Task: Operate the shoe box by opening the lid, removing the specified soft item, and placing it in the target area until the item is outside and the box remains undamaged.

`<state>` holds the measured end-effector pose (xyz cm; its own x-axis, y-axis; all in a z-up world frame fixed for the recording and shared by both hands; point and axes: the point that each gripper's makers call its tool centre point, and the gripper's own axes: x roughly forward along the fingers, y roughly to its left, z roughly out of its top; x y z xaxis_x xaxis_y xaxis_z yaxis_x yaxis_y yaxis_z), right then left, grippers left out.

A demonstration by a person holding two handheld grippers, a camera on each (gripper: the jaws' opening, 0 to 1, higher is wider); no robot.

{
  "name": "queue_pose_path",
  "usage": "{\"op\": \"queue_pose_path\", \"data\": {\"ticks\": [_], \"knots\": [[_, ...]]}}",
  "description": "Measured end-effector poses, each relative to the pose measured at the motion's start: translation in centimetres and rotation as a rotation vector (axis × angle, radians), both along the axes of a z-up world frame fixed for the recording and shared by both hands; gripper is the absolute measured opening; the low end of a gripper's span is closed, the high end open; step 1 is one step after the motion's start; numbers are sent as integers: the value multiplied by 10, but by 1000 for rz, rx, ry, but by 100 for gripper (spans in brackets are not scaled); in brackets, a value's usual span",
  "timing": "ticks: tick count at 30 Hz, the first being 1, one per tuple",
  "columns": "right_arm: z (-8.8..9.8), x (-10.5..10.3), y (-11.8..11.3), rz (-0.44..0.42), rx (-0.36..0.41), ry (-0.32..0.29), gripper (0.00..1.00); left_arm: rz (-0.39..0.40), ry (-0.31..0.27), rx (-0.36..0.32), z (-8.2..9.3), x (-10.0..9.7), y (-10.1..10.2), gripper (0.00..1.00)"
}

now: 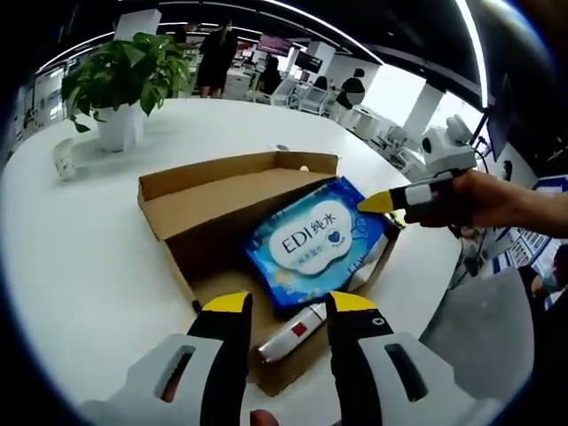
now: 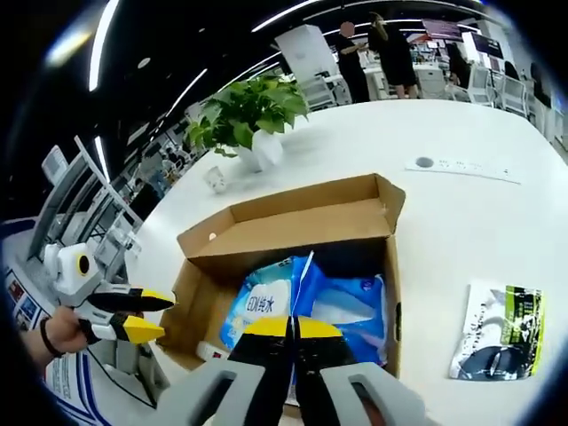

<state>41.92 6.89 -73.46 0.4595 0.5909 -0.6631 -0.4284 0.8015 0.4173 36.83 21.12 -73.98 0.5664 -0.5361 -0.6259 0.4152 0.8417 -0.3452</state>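
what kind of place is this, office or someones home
Probably an open-plan office or showroom, not a home: a big round white table with a potted plant, desks and monitors behind, and people standing under long strip ceiling lights.

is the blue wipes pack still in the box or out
Partly in. The blue wipes pack sits tilted inside the open shoe box, and the right gripper is shut on its raised edge.

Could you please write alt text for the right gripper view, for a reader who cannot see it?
The right gripper, jaws shut, pinches the edge of a blue wipes pack in an open cardboard box on a white table. A potted plant stands behind.
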Motion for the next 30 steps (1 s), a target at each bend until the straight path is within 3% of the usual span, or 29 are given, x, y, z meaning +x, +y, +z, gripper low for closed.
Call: {"op": "queue_pose_path", "data": {"ticks": [8,19,30], "knots": [[3,8,-15,-36,16,-11,0,-18,48,12,-15,16,-25,33],[0,7,-56,-121,40,-5,0,-38,89,34,-35,34,-50,34],[-6,-1,-68,-141,63,15,0,-74,136,9,-51,43,-76,32]]}}
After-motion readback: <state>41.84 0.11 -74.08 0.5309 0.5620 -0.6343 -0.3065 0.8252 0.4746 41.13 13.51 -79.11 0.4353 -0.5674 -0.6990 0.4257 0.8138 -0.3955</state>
